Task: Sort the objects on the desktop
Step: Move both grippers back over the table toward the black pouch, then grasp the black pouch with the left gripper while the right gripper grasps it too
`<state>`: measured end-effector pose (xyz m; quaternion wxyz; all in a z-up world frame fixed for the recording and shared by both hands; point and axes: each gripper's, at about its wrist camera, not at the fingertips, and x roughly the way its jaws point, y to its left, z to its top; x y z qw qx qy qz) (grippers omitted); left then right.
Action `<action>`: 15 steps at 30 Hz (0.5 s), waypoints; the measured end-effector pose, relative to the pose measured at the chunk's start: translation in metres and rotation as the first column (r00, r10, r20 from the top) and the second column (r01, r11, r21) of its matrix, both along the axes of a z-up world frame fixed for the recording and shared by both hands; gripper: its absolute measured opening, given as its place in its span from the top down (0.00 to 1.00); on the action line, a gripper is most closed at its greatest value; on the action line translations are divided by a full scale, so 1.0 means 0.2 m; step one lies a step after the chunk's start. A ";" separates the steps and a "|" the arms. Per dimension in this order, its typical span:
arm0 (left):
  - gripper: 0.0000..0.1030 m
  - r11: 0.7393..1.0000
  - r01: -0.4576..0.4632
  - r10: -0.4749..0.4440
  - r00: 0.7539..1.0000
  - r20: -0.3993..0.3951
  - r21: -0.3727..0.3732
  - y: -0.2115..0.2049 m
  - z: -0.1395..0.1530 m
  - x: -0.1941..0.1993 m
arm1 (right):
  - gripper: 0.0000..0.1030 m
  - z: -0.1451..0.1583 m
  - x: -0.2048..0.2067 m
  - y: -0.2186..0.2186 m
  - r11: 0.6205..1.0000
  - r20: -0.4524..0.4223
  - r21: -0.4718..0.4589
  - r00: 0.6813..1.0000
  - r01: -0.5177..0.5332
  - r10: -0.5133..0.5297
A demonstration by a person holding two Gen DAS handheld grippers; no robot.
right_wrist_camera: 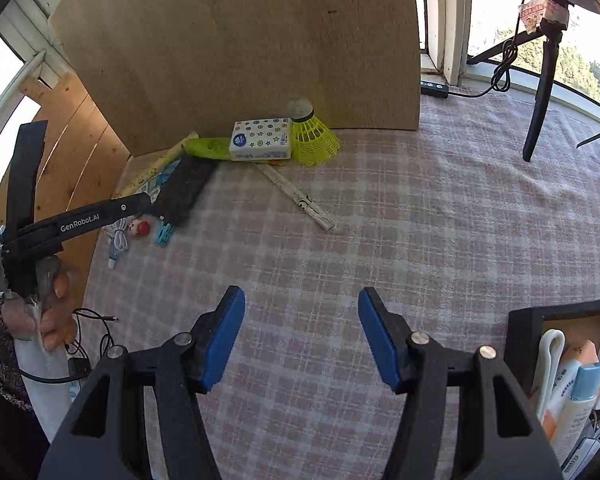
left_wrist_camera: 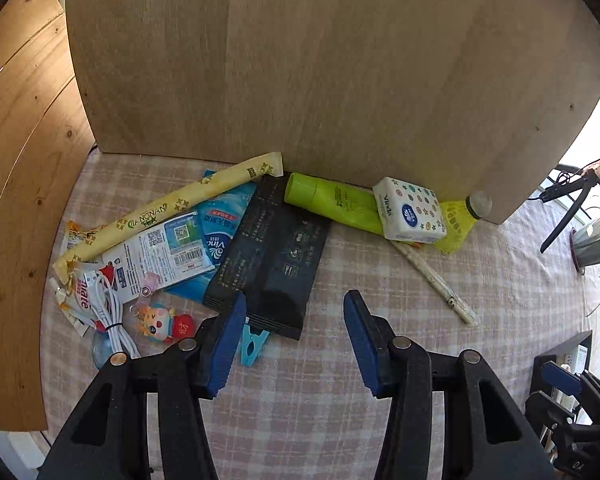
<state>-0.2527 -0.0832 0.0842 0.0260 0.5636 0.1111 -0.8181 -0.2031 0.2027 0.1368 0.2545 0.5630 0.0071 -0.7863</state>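
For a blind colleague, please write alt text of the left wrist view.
The open left tool hovers over a checked tablecloth, its blue fingers near a black packet and a blue clip. Behind lie a green tube, tissue pack, yellow shuttlecock and pen, against a wooden board.

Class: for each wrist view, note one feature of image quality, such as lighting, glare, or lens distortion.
Left wrist view: fisheye bends the wooden board outward, and the window at far right blows out white. Right wrist view: sunlit windows glare behind the tripod, while the checked tablecloth is evenly lit and sharp.
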 end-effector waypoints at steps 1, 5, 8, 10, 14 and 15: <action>0.54 1.000 -0.001 0.001 1.000 0.009 -0.002 -0.02 -0.03 -0.05 | 0.44 -0.01 -0.02 -0.03 1.000 0.002 0.004 1.000 -0.006 0.006; 0.54 0.999 -0.007 0.009 0.999 0.038 -0.032 -0.09 -0.13 -0.19 | 0.44 -0.08 -0.07 -0.13 1.000 0.026 -0.004 1.000 -0.010 0.010; 0.54 1.000 0.004 -0.002 0.998 0.059 -0.028 -0.11 -0.20 -0.26 | 0.44 -0.14 -0.11 -0.18 1.000 0.056 -0.030 0.998 0.000 0.002; 0.54 0.999 0.014 -0.012 0.997 0.074 -0.031 -0.11 -0.24 -0.29 | 0.44 -0.18 -0.14 -0.20 0.999 0.073 -0.048 0.997 0.009 -0.006; 0.54 1.000 0.012 -0.012 0.996 0.087 0.002 -0.13 -0.32 -0.32 | 0.44 -0.24 -0.19 -0.21 0.998 0.105 -0.066 0.994 0.015 -0.008; 0.56 1.000 0.012 -0.013 0.997 0.073 0.020 -0.13 -0.32 -0.31 | 0.44 -0.26 -0.19 -0.21 0.998 0.110 -0.066 0.994 0.016 -0.008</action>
